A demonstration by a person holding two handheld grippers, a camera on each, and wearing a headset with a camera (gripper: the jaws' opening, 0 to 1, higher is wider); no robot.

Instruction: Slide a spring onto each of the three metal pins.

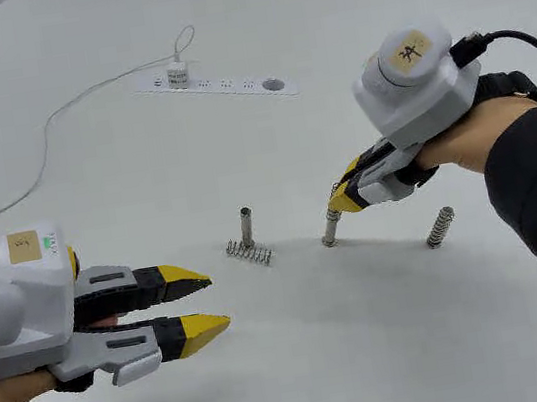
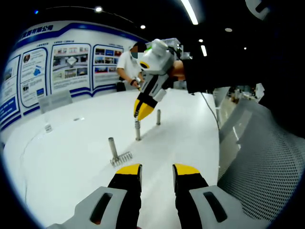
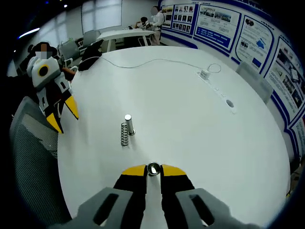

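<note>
Head view: we log the left claw (image 1: pixel 218 301) spread wide, empty, over the surface (image 1: pixel 391 344); right claw (image 1: pixel 337 201) at the middle pin (image 1: pixel 330 232); upright spring (image 1: pixel 440 226) standing further right.
Left gripper view: loose spring (image 2: pixel 121 159) lying against the bare pin (image 2: pixel 113 147).
Right gripper view: we find the right claw narrow, nipping the middle pin's top.

Open office-cum-showroom: blue-trimmed display boards (image 2: pixel 71 62) line the walls; white meeting tables (image 3: pixel 190 119), mesh office chairs (image 2: pixel 257 162), ceiling strip lights (image 2: pixel 189 12).

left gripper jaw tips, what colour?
Yellow tips on black jaws of the left gripper, clearest in the head view.
</note>
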